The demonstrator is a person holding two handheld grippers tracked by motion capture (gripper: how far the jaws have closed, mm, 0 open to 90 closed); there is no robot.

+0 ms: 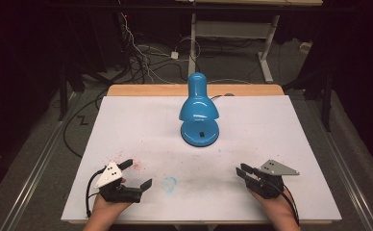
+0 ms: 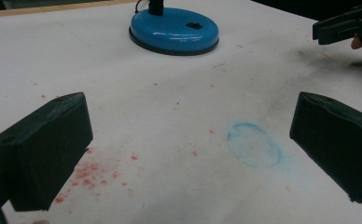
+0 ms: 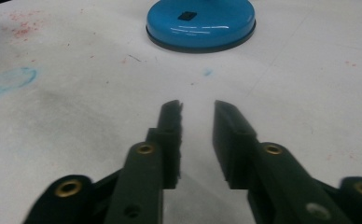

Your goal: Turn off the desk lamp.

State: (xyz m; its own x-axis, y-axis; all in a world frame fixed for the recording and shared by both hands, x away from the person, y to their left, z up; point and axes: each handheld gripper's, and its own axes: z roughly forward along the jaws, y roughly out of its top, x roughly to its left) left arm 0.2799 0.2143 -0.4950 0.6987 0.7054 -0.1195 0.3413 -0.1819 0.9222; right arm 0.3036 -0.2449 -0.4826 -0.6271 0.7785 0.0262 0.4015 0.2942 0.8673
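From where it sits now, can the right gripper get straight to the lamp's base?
Probably yes. The right gripper points toward the lamp base, and just stained white paper lies between them. Its jaws stand a little apart, too narrow for the base.

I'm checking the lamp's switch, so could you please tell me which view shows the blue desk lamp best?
The high view: the whole blue desk lamp shows there, shade, neck and base. The left gripper view gives the base with its black switch and the stem's foot; the right gripper view gives just the base.
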